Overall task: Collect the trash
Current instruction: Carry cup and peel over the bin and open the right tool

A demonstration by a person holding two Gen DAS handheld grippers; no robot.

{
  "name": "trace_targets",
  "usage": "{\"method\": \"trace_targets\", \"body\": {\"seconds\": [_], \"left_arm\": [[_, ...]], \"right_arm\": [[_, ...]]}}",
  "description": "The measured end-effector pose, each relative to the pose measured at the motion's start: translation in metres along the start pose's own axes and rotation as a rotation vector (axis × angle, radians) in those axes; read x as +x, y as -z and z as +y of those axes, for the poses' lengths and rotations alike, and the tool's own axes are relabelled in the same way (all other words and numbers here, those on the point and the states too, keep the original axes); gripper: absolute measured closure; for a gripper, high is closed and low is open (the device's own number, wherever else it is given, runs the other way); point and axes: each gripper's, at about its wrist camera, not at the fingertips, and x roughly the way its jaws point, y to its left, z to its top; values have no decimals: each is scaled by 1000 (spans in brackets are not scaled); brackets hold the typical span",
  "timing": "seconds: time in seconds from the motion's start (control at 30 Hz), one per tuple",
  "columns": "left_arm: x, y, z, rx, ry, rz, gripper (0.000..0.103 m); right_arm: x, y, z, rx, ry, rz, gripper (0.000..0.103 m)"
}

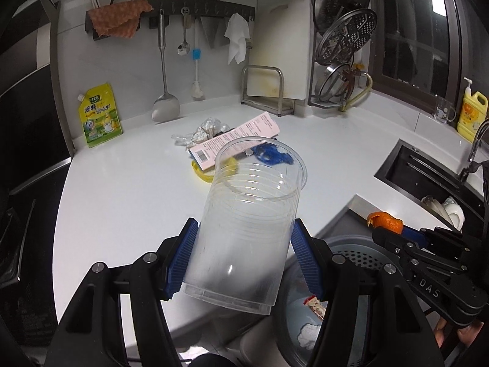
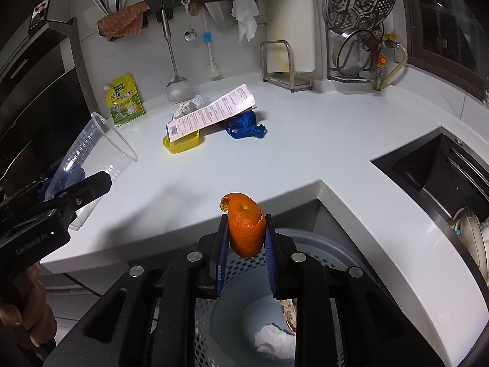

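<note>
White kitchen counter (image 2: pixel 275 153), corner run, sink far right. Nearest, below the counter edge: my bin (image 2: pixel 308 244), its mouth directly under the right gripper (image 2: pixel 247 235), which is pinched on an orange peel (image 2: pixel 244 226) standing upright. Left gripper (image 1: pixel 243 244) clamps a clear plastic cup (image 1: pixel 247 223), rim pointing away, just left of the bin. Farther: leaflet (image 2: pixel 214 111), blue scrap (image 2: pixel 244 127).

Two wrist fisheyes, each angled down along its claw, close over the bin (image 2: pixel 308 244) — both share the white counter (image 1: pixel 128 189).
</note>
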Motion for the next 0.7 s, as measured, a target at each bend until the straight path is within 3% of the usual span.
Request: {"method": "trace_targets", "body": {"seconds": [0.23,0.47,0.7], "left_arm": [[-10,30,-23,-68,14,49,42],[-7,66,-37,-156,35,146,42],[-2,82,-51,-142,34,192,42]], "right_arm": [[-20,26,-17,7,-7,6,82],[-24,50,-23,-4,-24,36,82],[-20,68,-32,3,-36,74,82]]}}
